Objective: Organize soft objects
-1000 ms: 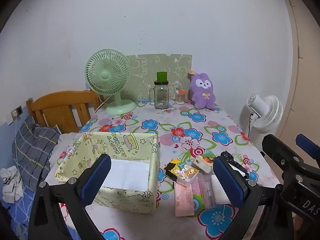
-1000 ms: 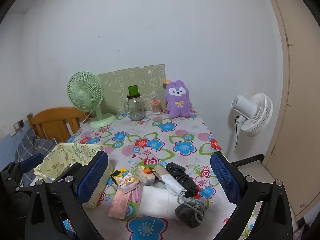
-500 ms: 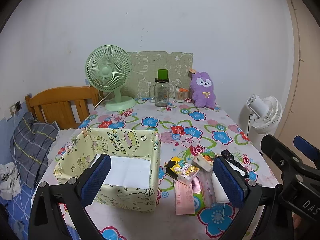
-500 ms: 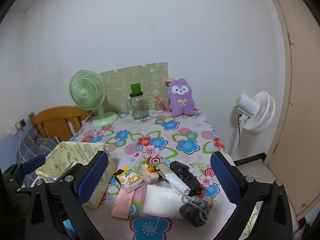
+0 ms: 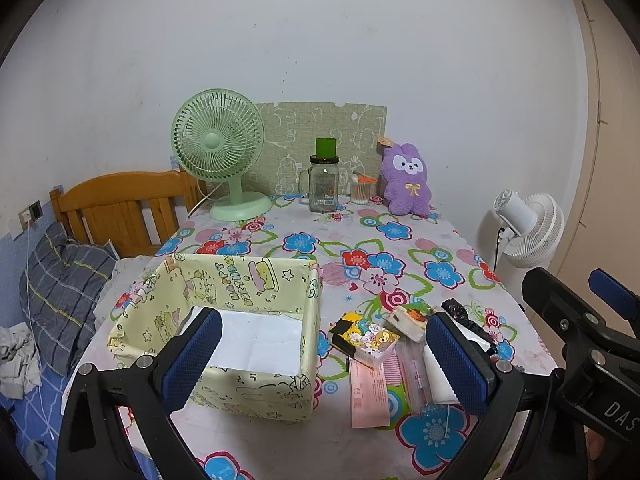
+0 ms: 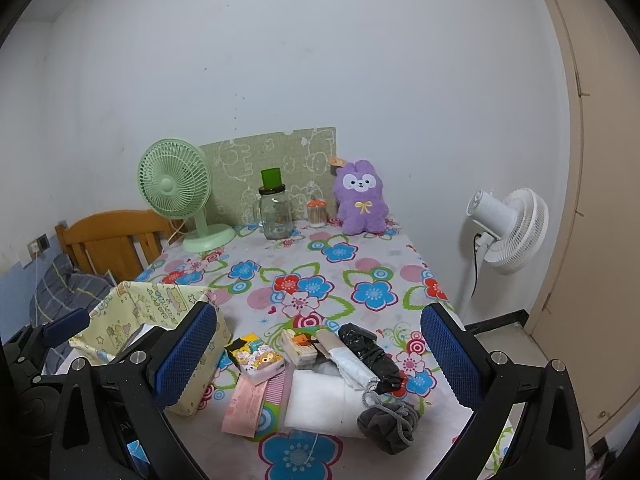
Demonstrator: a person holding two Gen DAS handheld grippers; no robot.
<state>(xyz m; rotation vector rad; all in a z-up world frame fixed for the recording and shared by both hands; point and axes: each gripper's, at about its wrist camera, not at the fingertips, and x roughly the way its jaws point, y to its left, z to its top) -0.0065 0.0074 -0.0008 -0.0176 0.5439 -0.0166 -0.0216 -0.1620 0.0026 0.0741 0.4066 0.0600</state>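
Note:
A yellow fabric box (image 5: 248, 320) stands open at the table's near left, also in the right wrist view (image 6: 160, 312). Right of it lies a pile: a cartoon tissue pack (image 6: 256, 358), a second small pack (image 6: 300, 346), a pink packet (image 6: 244, 404), a white folded cloth (image 6: 320, 400), a black bundle (image 6: 372, 354) and a grey drawstring pouch (image 6: 388, 420). A purple plush rabbit (image 6: 362, 200) sits at the far edge. My left gripper (image 5: 324, 360) is open and empty above the box and pile. My right gripper (image 6: 320, 360) is open and empty above the pile.
A green desk fan (image 5: 220, 152), a glass jar with green lid (image 5: 323, 184), a small jar of swabs (image 5: 362, 190) and a patterned board stand along the far edge. A white floor fan (image 6: 508, 228) stands right of the table. A wooden bed headboard (image 5: 120, 208) is left.
Both grippers have risen and pulled back a little, so the table sits lower in each view. Nothing on the table has moved.

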